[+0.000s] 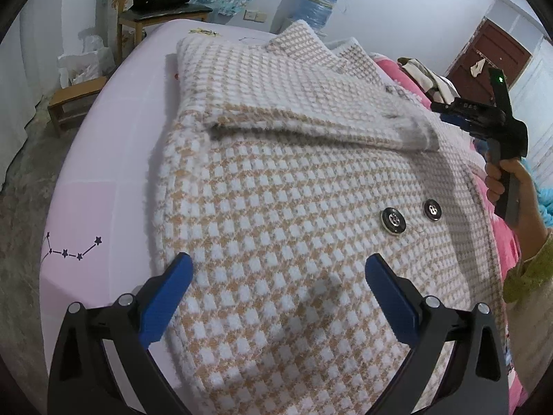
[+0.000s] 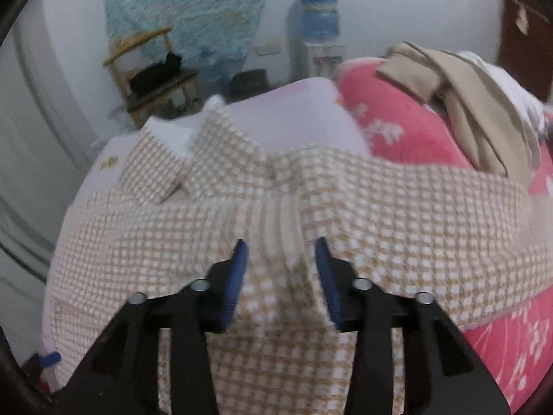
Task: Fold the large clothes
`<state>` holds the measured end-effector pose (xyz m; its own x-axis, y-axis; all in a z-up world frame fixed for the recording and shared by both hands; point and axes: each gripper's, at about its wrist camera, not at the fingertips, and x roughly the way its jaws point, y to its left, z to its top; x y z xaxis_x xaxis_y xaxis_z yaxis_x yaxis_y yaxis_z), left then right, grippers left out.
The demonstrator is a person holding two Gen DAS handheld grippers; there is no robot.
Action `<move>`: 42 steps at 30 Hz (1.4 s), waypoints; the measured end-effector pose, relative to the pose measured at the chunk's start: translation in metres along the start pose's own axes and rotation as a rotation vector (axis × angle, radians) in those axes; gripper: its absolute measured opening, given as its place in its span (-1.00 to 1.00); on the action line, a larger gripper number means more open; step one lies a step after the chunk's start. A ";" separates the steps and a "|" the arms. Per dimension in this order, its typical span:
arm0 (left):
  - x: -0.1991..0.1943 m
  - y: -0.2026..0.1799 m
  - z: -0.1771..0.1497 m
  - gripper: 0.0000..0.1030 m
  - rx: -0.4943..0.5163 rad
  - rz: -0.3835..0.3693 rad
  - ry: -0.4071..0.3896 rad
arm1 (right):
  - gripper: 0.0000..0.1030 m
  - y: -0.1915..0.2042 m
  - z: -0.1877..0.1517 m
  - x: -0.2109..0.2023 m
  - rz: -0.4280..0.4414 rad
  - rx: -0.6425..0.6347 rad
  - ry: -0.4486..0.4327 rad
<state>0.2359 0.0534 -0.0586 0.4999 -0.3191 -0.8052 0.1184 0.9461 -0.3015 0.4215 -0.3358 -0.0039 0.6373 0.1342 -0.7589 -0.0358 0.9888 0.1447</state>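
Across the bed point(image 1: 103, 159), reaching its left edge, sprawls the houndstooth coat point(image 1: 283, 228), one sleeve point(image 1: 311, 117) folded over its chest. It looks thick, fuzzy, heavy and floppy: it should drape, not slide. Best grabbed at hem or shoulder seams, clear of the buttons point(image 1: 393, 220). Left hand-held gripper point(image 1: 278, 264) hovers wide above it; right hand-held gripper point(image 2: 281, 247) stands partly open, pinching nothing.
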 end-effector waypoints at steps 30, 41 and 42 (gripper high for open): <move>0.040 -0.030 0.134 0.90 0.104 0.135 -0.107 | 0.65 0.055 -0.046 0.031 -0.028 -0.189 0.098; 0.089 -0.018 0.128 0.90 0.108 0.244 -0.024 | 0.65 -0.099 -0.012 -0.055 -0.041 0.161 -0.053; 0.090 -0.020 0.128 0.90 0.116 0.259 -0.023 | 0.65 -0.123 -0.012 -0.061 -0.070 0.222 -0.058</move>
<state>0.3881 0.0131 -0.0603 0.5456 -0.0663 -0.8354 0.0813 0.9963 -0.0260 0.3780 -0.4644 0.0174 0.6754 0.0557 -0.7354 0.1759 0.9562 0.2340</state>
